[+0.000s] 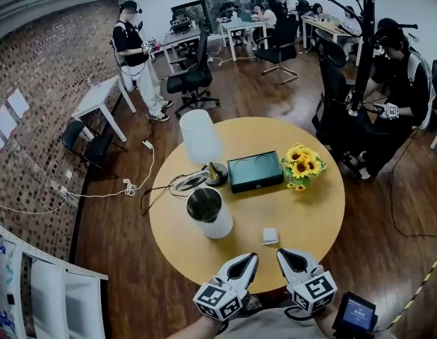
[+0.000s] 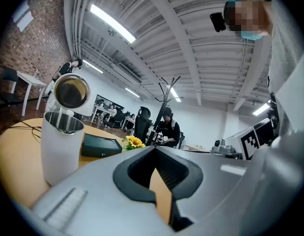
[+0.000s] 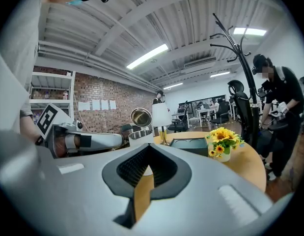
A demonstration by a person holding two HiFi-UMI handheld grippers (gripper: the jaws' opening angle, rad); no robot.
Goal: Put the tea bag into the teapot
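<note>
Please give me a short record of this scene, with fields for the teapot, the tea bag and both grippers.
teapot: white, lid open, on the table
tea bag: on the table, right of the teapot, not held
left hand-held gripper: shut, empty, near edge
right hand-held gripper: shut, empty, beside the left
also on table: lamp, dark tray, sunflowers

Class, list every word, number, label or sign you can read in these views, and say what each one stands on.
No text can be read in any view.
Left gripper's cube, right gripper's cube: black-and-white square patterns only, no letters.
Handheld screen: blue display, print too small to read.
Wall sheets: too small to tell.
</note>
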